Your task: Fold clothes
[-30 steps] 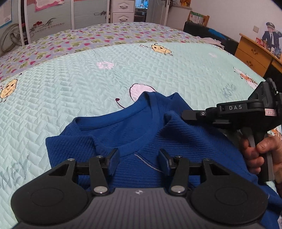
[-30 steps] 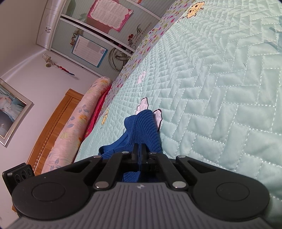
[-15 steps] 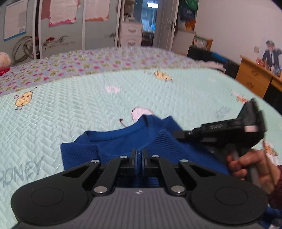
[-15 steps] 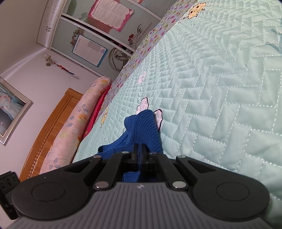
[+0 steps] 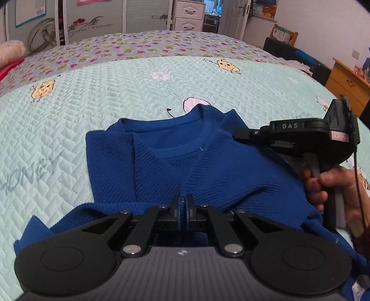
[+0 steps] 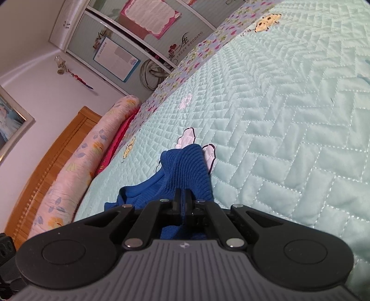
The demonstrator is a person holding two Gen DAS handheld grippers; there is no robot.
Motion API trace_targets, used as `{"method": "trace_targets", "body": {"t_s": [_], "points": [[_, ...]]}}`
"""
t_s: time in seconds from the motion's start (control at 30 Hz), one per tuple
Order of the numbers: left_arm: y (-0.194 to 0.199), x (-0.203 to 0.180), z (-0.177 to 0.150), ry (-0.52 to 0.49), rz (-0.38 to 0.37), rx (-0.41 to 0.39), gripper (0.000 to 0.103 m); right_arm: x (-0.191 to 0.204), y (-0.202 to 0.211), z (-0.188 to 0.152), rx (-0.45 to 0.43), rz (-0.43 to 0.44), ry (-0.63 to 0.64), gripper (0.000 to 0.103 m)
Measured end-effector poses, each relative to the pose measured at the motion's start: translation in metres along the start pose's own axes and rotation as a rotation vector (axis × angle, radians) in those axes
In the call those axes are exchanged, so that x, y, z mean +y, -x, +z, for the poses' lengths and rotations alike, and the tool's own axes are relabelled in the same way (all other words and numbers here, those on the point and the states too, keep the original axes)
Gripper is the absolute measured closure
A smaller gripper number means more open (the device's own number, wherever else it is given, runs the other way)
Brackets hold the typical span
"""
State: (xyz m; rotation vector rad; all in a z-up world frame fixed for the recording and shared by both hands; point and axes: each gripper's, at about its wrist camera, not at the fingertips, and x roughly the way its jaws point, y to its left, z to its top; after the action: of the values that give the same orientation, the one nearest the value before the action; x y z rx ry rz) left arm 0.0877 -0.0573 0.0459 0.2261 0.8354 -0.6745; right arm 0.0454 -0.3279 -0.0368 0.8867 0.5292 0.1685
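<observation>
Blue ribbed-knit sweater (image 5: 222, 166) lies neck-up on the mint quilted bedspread (image 5: 97, 97), sides already folded inward; soft, limp, light, likely to sag, so best taken at doubled edges. Left gripper (image 5: 183, 209) has its jaws pinched onto a knit fold near the chest, pointing steeply down. Right gripper (image 6: 182, 201), held in a person's hand (image 5: 333, 192), is clamped on the shoulder fold, nearer level

Quilted mint bedspread (image 5: 97, 111) — floral bolster (image 6: 76, 166), wooden headboard (image 6: 53, 150), white drawers (image 5: 188, 16)
</observation>
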Motion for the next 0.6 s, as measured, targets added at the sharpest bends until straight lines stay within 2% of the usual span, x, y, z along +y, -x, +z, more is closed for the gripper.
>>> {"method": "trace_targets", "body": {"t_s": [0.07,0.1,0.17,0.2,0.4,0.5,0.57,0.6], "points": [[0.004,-0.003,-0.001,-0.012,0.01,0.007,0.1,0.0,0.004,0.002,-0.017,0.032,-0.01,0.098],[0.007,-0.002,-0.003,-0.015,0.012,0.009,0.1,0.001,0.009,0.003,-0.051,0.055,-0.004,0.085],[0.011,0.002,-0.009,-0.01,0.003,0.009,0.1,0.003,0.019,0.005,-0.128,0.098,0.02,0.066],[0.011,0.003,-0.01,-0.007,-0.001,0.006,0.1,0.004,0.021,0.006,-0.149,0.103,0.026,0.064],[0.006,0.001,-0.008,-0.017,0.016,0.004,0.098,-0.004,0.008,0.009,-0.085,0.038,-0.007,0.069],[0.006,-0.002,-0.007,-0.036,0.025,0.011,0.098,-0.007,0.018,0.011,-0.15,0.033,-0.043,0.066],[0.006,-0.002,-0.008,-0.034,0.027,0.007,0.098,-0.009,0.023,0.015,-0.197,-0.013,-0.037,0.06],[0.006,-0.002,-0.01,-0.03,0.028,0.001,0.098,-0.01,0.021,0.017,-0.189,-0.034,-0.029,0.06]]}}
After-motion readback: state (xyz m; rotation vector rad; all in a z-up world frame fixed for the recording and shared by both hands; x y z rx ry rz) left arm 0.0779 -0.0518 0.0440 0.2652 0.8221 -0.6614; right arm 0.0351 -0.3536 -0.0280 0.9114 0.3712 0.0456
